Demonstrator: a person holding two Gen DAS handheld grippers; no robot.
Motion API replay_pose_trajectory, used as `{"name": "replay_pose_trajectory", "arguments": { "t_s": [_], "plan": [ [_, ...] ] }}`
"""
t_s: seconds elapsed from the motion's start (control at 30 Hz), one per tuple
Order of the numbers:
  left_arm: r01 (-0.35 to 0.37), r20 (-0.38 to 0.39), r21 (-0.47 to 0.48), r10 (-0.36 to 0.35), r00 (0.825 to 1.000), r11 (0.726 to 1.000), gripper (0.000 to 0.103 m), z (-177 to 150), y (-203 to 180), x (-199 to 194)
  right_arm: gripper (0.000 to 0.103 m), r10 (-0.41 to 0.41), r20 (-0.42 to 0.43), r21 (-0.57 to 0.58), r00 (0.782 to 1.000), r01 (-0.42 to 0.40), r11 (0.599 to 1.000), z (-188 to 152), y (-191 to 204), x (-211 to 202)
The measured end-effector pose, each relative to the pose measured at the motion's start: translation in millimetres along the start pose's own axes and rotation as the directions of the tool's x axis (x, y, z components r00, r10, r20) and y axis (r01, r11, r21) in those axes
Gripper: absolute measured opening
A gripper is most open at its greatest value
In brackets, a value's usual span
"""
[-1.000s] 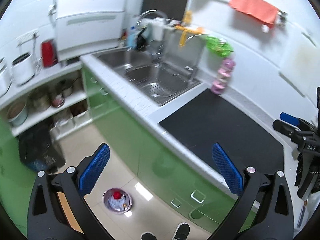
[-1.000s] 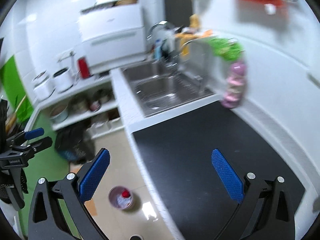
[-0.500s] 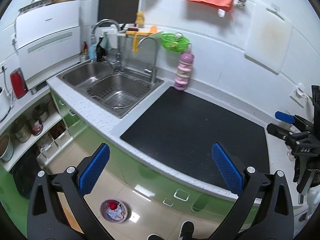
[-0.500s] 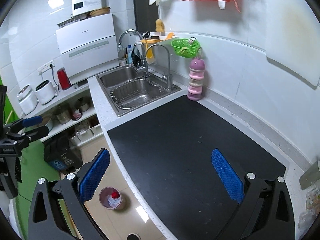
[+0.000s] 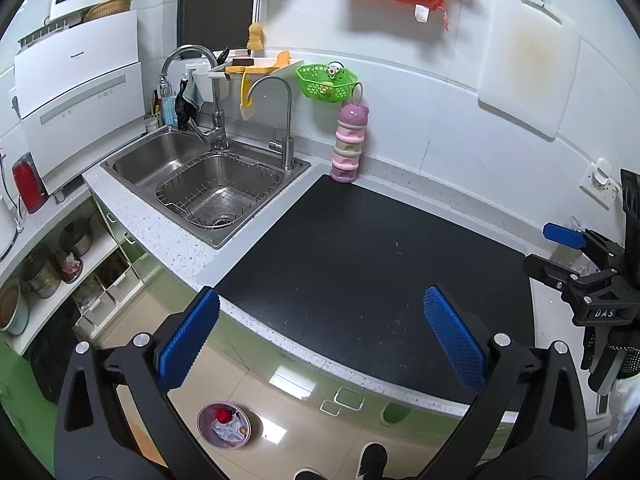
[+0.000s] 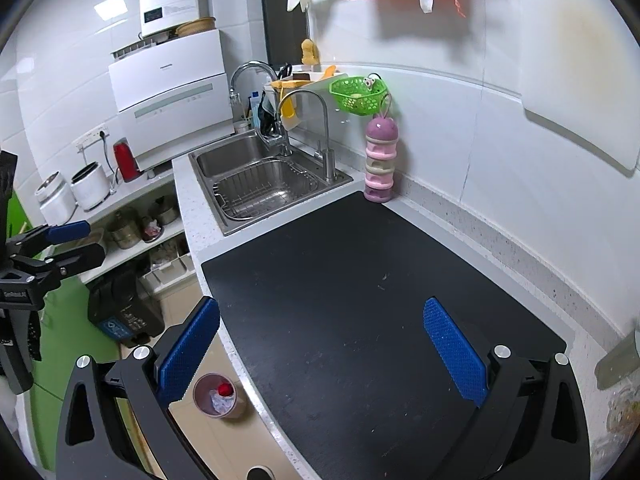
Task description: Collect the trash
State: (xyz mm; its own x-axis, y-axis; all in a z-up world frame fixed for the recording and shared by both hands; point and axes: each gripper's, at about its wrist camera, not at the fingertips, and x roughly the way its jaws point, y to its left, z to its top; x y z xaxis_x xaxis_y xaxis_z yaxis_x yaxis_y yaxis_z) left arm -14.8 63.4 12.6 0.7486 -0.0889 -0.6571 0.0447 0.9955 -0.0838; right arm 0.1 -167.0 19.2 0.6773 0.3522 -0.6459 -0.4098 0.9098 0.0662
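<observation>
A small pink bin [image 5: 223, 425] stands on the tiled floor below the counter, holding crumpled paper and something red; the right wrist view shows the same bin [image 6: 218, 395] beside the counter edge. My left gripper [image 5: 322, 338] is open and empty, high above the counter's front edge. My right gripper [image 6: 322, 338] is open and empty over the black mat [image 6: 360, 300]. The black mat [image 5: 372, 272] carries nothing. Each gripper shows in the other's view: the right gripper [image 5: 560, 254] at the right edge, the left gripper [image 6: 72, 242] at the left edge.
A steel double sink [image 5: 208, 184] with taps lies left of the mat. A pink stacked container [image 5: 349, 142] stands at the wall, under a green basket [image 5: 326, 80]. Open shelves [image 5: 52, 252] with pots and a black bin [image 6: 124, 308] are at the left. A shoe [image 5: 372, 460] shows below.
Both cameras have swung right and up from the floor and shelves toward the counter. The mat and wall now fill the views. Both grippers have stayed open.
</observation>
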Motion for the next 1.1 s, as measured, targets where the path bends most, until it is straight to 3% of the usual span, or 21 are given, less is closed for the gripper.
{"name": "replay_pose_trajectory", "arguments": {
  "t_s": [1.1],
  "plan": [
    [-0.024,-0.022,-0.044,0.023,0.999,0.999,0.1,0.6,11.1,6.4,0.098,0.044,-0.027,-0.022,0.999,-0.045,0.999,6.2,3.5,16.3]
  ]
}}
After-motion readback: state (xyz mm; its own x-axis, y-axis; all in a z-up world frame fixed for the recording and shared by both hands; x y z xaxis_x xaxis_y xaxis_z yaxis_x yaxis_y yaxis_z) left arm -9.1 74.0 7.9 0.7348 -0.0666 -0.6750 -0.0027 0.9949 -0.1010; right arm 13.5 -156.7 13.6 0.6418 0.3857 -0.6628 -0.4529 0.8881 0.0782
